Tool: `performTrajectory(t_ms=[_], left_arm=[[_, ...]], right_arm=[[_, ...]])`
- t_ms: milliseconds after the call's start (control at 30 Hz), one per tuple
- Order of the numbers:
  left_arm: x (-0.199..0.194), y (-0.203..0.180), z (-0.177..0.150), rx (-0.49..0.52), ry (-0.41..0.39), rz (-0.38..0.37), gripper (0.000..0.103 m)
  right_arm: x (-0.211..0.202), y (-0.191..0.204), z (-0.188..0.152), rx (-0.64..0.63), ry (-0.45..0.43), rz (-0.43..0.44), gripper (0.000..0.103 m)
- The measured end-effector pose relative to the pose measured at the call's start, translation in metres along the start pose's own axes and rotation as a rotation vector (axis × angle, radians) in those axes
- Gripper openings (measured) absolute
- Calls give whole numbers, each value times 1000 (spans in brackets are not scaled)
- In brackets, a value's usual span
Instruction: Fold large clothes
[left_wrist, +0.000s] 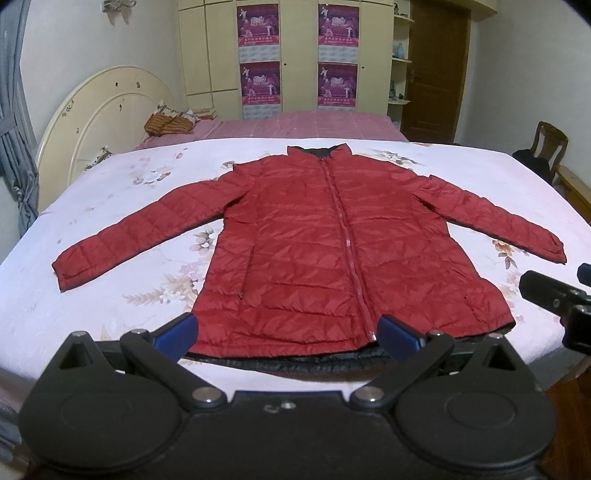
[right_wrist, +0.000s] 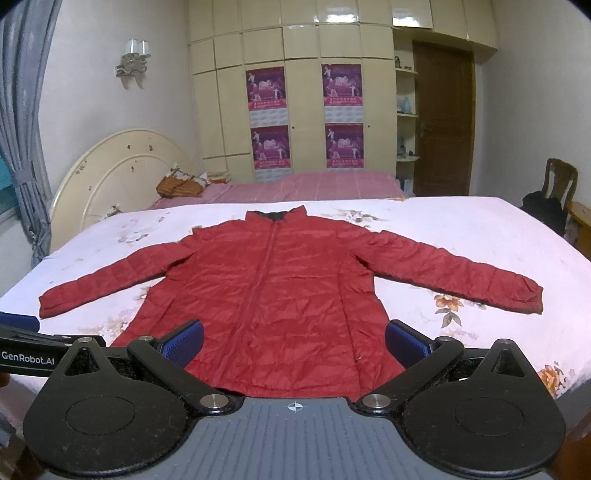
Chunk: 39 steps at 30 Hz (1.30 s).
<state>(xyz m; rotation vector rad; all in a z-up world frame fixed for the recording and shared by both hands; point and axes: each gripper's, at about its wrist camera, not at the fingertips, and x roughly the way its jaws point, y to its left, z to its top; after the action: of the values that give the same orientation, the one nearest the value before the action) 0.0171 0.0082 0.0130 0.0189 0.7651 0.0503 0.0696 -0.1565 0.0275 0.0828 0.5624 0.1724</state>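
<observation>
My left gripper (left_wrist: 286, 332) hung nearest the lens, jaws wide apart and empty, its blue pads (left_wrist: 177, 334) framing the near hem (left_wrist: 295, 354) of the red jacket (left_wrist: 332, 251). My right gripper (right_wrist: 293, 343) hovered in the same posture just beside it, jaws likewise spread and holding nothing, over the near edge of the bed (right_wrist: 480, 229); in the left wrist view its black body entered at the right margin.

The jacket lay face up and fully spread on the floral bedsheet (left_wrist: 110, 302), zipper (left_wrist: 343, 236) closed and running from the near hem to the dark-lined collar (left_wrist: 317, 149) at the far end. The left sleeve (left_wrist: 129, 236) stretched out to the left and the right sleeve (left_wrist: 498, 218) out to the right, each flat, with cuffs well apart from the body panel. A strip of dark lining showed under the near hem.

Judged from this layout, no fold had been made: neither sleeve was turned in, the sides were not brought toward the zipper, and the hem was not carried to the collar. The garment appeared smoothed and ready, so the whole folding sequence remained to be done. A likely first step, in my estimate, was to seize one sleeve or a hem corner.

Beyond the bed stood a second bed with a pink cover (right_wrist: 314, 184), a cream wardrobe (right_wrist: 303, 92) with posters, and a brown door (right_wrist: 443, 122).
</observation>
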Motion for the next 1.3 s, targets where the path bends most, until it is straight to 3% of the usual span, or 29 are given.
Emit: performTrajectory(t_ms=[733, 1033, 1300], left_arm=[[59, 21, 44, -5, 30, 8, 103], [102, 39, 67, 0, 54, 1, 103], [149, 56, 95, 41, 73, -40, 103]], right_arm=[[68, -2, 23, 25, 44, -47, 103], [112, 3, 38, 43, 61, -74, 103], [150, 7, 51, 95, 65, -159, 103]])
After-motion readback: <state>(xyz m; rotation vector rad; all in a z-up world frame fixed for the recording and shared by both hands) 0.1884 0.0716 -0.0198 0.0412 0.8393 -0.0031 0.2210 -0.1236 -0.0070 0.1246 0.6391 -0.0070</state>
